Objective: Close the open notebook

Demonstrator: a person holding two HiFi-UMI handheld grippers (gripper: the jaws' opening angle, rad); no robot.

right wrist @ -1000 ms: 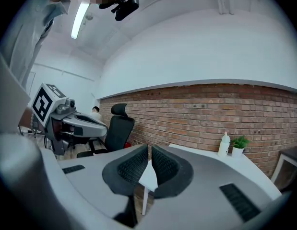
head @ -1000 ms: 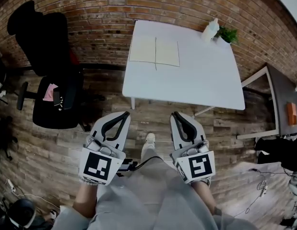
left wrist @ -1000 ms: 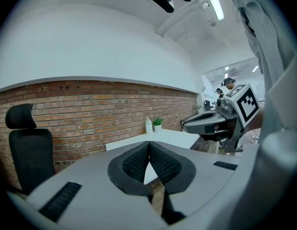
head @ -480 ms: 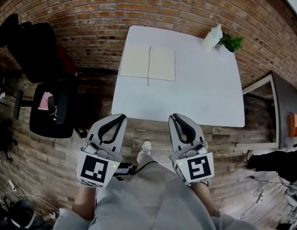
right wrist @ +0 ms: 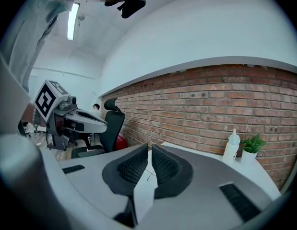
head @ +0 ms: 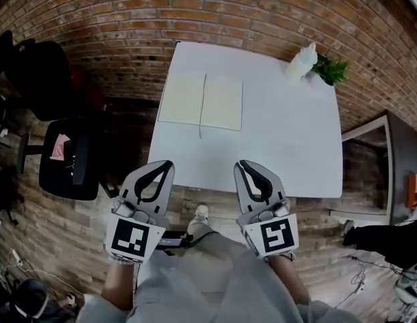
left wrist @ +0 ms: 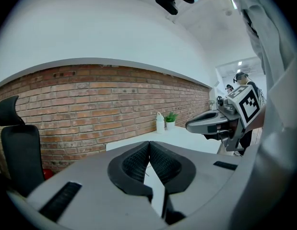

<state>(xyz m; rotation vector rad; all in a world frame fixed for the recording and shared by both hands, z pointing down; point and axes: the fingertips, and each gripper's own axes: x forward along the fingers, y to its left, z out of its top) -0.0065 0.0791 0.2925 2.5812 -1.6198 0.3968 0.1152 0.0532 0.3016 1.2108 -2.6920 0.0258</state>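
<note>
An open notebook with cream blank pages lies flat at the far left of a white table, a thin dark ribbon trailing from its spine toward me. My left gripper hovers at the table's near edge, left of centre, jaws shut with nothing between them. The right gripper is level with it just to the right, also shut and empty. Both are well short of the notebook. In the left gripper view the shut pads point toward the table; the right gripper shows beside them. The notebook is hidden behind the jaws in both gripper views.
A white squeeze bottle and a small potted plant stand at the table's far right corner against the brick wall. A black office chair stands left of the table. A darker side table is at the right.
Both grippers have come forward together toward the table and now reach its near edge. The table and notebook have drawn closer in the head view. The jaws stay shut.
</note>
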